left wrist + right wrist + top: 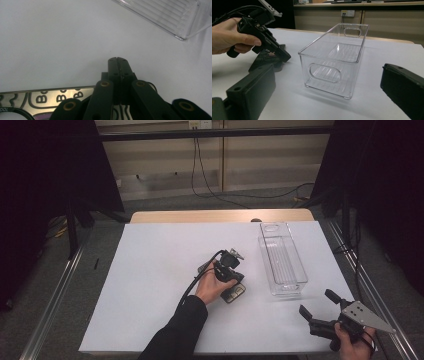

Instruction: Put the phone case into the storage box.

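A person's left hand holds my left gripper [237, 280] near the middle of the white table. Its jaws are pressed together with nothing between them [117, 60]. Its tips point down just past the edge of a flat dark packet [234, 293] with printed lettering [50, 98] lying on the table. From the right gripper view, the left gripper [285, 56] hovers just above that packet [264, 62]. My right gripper [316, 302] sits at the front right corner, jaws wide apart and holding nothing, facing a clear plastic bin [334, 57].
The clear bin [282, 265] stands lengthwise on the right half of the white sheet [160, 270], with cut-out handles at both ends and nothing inside; its corner [175, 17] is close to the left gripper. Dark stands and cables flank the table.
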Tool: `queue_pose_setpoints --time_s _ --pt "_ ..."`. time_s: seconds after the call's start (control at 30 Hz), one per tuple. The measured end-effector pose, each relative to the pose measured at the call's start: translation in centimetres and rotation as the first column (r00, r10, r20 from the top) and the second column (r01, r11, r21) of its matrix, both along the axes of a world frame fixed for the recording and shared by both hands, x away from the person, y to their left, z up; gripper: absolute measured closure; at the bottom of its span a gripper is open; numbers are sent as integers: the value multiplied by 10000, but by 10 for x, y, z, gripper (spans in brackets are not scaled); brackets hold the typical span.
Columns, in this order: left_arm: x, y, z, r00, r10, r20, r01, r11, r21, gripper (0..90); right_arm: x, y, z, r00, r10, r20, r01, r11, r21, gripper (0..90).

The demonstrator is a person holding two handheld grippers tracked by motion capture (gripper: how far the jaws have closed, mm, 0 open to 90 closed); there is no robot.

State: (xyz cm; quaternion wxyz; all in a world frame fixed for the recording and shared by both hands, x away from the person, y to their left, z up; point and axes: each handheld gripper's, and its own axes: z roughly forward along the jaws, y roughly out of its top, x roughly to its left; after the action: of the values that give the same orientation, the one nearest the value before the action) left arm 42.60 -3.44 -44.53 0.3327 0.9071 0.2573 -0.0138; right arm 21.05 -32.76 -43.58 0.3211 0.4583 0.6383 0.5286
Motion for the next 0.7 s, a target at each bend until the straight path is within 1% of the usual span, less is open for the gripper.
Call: queue_pose_setpoints --time_s 0.07,0.13,0.3,0.37,0.4,0.43,0.47,0.53,0.6,0.7 --pt "-3 -1 0 9999 -117 52 117 9999 65 900 0 0 0 10000 22 4 -22 10000 -10 0" --pt "-5 -1 0 9997 -205 98 204 9998 11 900 0 0 0 10000 28 2 -28 10000 -11 0" --pt "-9 -1 -1 9998 -217 4 217 9997 -68 900 0 0 0 10000 28 -1 -28 10000 5 0" --pt "-10 0 -1 9997 -240 16 240 9997 -62 900 0 0 0 10000 32 2 -32 10000 -11 0" --pt "-11 1 -1 9993 -369 39 369 9993 17 900 0 0 0 10000 32 4 -32 10000 -11 0" --pt "-12 2 -1 9995 -308 59 308 9995 -7 900 0 0 0 10000 35 6 -35 10000 -4 0" --pt "-12 3 -1 9991 -421 86 420 9991 71 900 0 1 0 10000 8 19 -8 10000 36 0" --pt "-13 4 -1 9993 -378 20 378 9993 -22 900 0 1 0 10000 27 33 -27 10000 14 0" --pt "-13 5 0 9989 -462 86 461 9989 79 900 0 1 0 10000 53 24 -53 10000 -19 0" --pt "-15 7 0 9988 -489 30 489 9988 57 900 0 1 0 10000 35 18 -35 10000 4 0"
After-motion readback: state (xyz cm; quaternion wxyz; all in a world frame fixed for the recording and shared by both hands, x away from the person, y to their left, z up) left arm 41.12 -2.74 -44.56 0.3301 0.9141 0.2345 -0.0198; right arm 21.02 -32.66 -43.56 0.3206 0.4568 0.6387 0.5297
